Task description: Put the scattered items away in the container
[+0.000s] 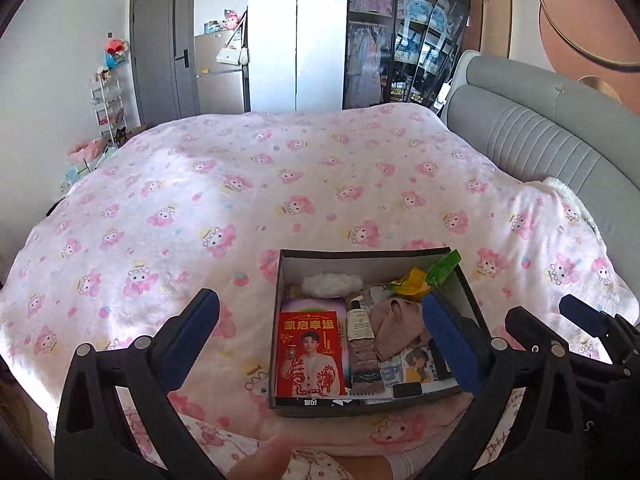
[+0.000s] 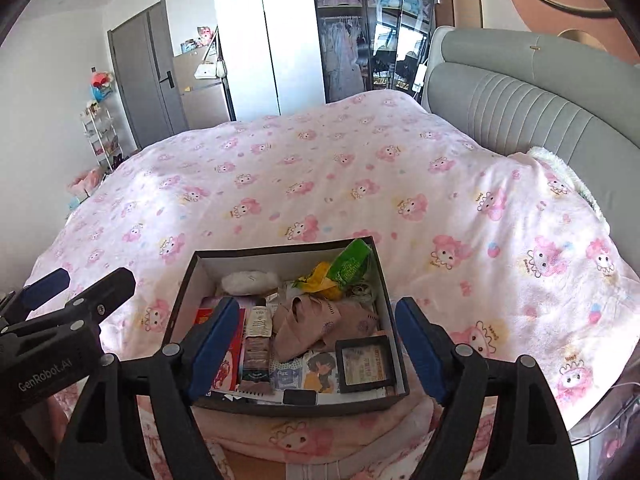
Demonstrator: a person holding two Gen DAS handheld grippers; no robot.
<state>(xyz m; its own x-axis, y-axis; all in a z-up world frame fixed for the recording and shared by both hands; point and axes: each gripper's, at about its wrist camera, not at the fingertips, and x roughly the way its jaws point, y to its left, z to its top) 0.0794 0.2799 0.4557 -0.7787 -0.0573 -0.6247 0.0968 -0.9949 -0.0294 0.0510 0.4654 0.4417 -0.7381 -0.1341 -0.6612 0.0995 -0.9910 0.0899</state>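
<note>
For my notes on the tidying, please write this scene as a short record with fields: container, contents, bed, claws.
container: dark box on the pink blanket, lid off
contents: red booklet, tube, beige cloth, black frame, yellow-green packets, white fluffy item
bed: no loose items seen on the blanket
left claw: open, empty
right claw: open, empty

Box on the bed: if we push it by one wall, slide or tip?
The box probably slides rather than tips: it is low, wide and looks full. The blanket is soft, so it may drag and bunch. The thin cardboard wall might flex inward.
</note>
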